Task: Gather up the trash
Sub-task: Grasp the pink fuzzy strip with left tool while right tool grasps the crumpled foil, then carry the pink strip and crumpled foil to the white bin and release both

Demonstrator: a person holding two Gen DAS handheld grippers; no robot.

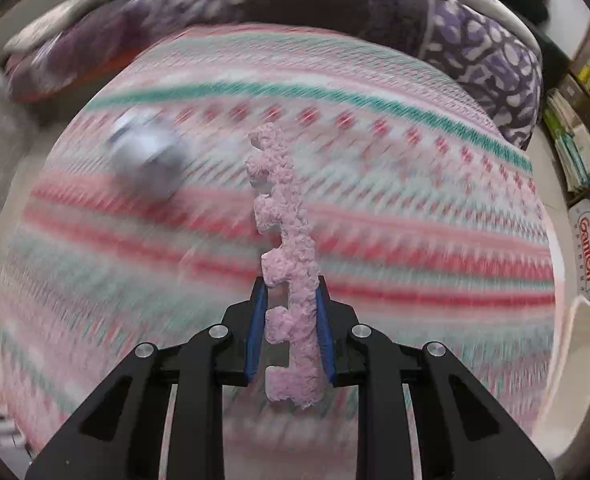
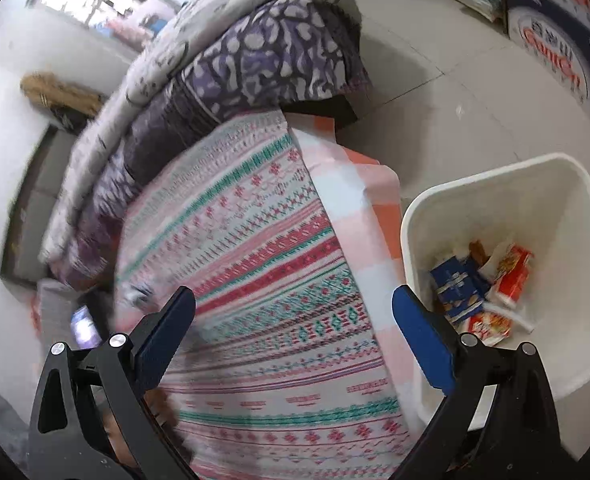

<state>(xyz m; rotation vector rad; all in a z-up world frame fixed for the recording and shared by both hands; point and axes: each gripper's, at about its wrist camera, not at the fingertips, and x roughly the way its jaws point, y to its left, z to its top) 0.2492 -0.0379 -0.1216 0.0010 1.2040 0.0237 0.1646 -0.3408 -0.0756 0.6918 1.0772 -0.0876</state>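
The pink foam strip point(image 1: 286, 256) is a long, crumbly piece with a rough, pitted surface and square notches cut along its left edge, so that it reads like a comb with blunt teeth. It stands upright between the blue pads of the left tongs point(image 1: 288, 300), which are closed narrowly on its lower half; the top reaches well above the fingertips and the bottom end hangs below the pads. Behind it lies the patterned bedspread point(image 1: 375, 200), striped in pink, red and teal, much smeared by motion blur. A crumpled silvery-white wrapper point(image 1: 147, 160) rests on the bedspread to the upper left of the strip, too blurred to make out further. A purple patterned quilt point(image 1: 487, 60) is bunched along the far edge of the bed. In the right wrist view the right tongs point(image 2: 293, 302) are spread wide with nothing between the pads, hovering over the bed's near corner. Just beside the bed's right edge, on the pale tiled floor point(image 2: 435, 92), stands the white bin point(image 2: 567, 208), open-topped, with blue, red and white packets point(image 2: 483, 292) at its bottom and open floor beyond it up to a printed carton point(image 2: 555, 40).
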